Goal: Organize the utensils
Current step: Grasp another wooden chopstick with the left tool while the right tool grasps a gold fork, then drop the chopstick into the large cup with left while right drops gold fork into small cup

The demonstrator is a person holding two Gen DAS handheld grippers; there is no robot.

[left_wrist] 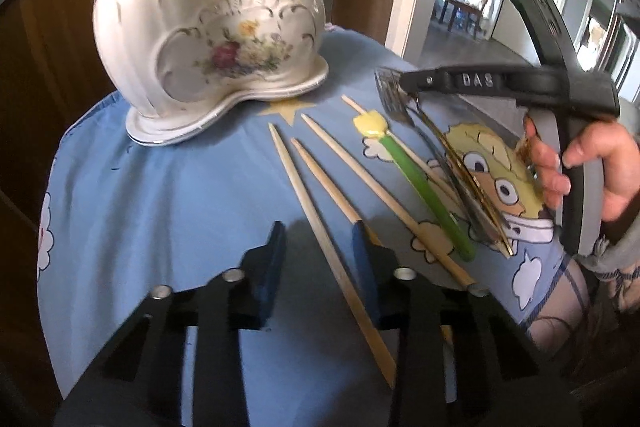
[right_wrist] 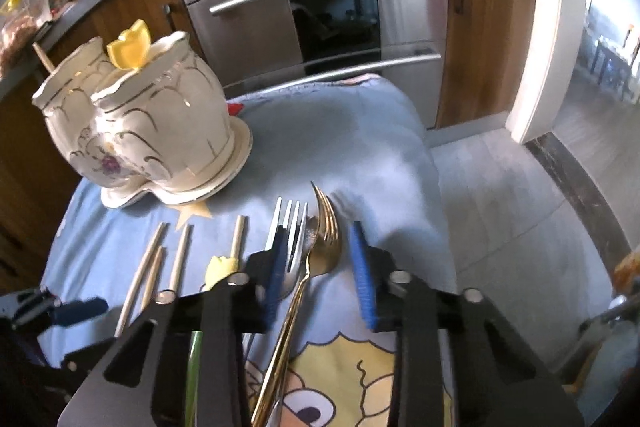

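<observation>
Chopsticks [left_wrist: 320, 211] lie fanned mid-frame on the blue cloth [left_wrist: 160, 187]; the left gripper [left_wrist: 318, 259] straddles one, jaws apart, not pinching. Right gripper [right_wrist: 318, 267] brackets the gold fork [right_wrist: 320, 251], also unclamped. Holder [left_wrist: 200, 39] waits upper left, probably their destination.

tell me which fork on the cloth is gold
The gold fork, lying between the right gripper's fingers; the silver fork beside it is plain steel.

We note a steel oven [right_wrist: 336, 7] behind the tabletop, wooden cabinet doors [right_wrist: 488, 27] beside it, a blue cartoon-print cloth [left_wrist: 180, 187] covering the tabletop.
</observation>
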